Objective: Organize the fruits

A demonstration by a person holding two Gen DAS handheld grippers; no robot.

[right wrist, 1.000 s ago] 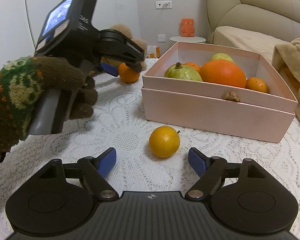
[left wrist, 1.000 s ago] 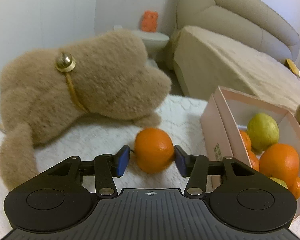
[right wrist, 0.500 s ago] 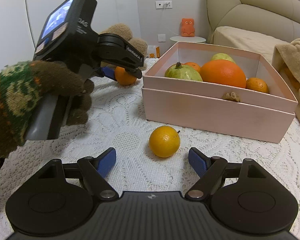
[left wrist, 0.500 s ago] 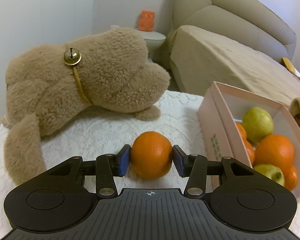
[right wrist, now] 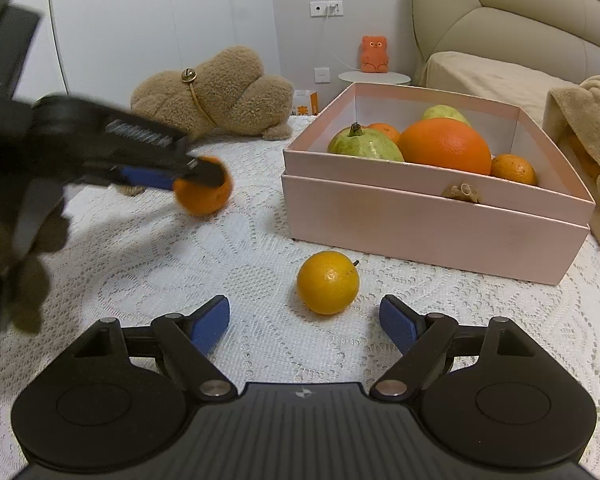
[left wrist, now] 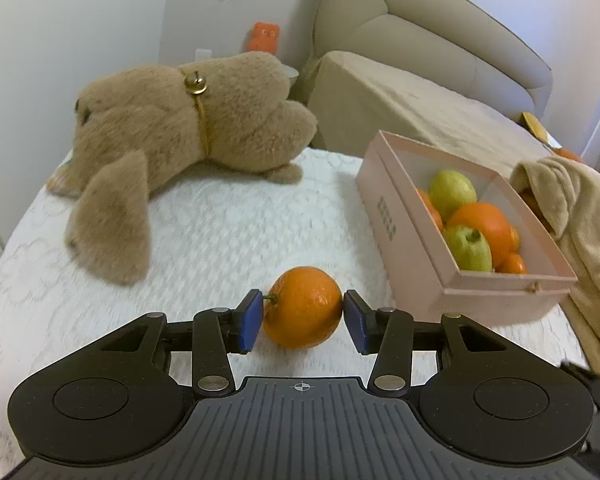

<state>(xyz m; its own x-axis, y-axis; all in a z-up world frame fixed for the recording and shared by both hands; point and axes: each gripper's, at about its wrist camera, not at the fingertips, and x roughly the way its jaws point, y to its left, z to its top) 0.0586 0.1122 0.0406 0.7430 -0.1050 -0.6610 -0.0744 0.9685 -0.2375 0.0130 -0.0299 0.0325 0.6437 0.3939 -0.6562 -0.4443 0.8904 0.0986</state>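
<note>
My left gripper (left wrist: 302,312) has an orange (left wrist: 304,308) between its blue pads, both pressing on it, and its jaws are closing. In the right wrist view that orange (right wrist: 204,200) hangs above the lace cloth, held by the left gripper (right wrist: 198,174) in a gloved hand. A smaller yellow-orange fruit (right wrist: 327,283) lies on the cloth just ahead of my right gripper (right wrist: 304,320), whose jaws are opening with nothing between them. The pink box (right wrist: 420,216) behind it holds oranges and green fruit; in the left wrist view the box (left wrist: 404,248) is at right.
A brown plush dog (left wrist: 188,128) lies at the table's far left. A beige blanket (left wrist: 572,208) hangs beside the box on the right. Behind are a bed and a small round side table with an orange figure (right wrist: 374,54).
The left gripper's pads closed onto the orange and carried it back from the plush dog, nearer to the right gripper. The right gripper and the yellow-orange fruit stayed put.
</note>
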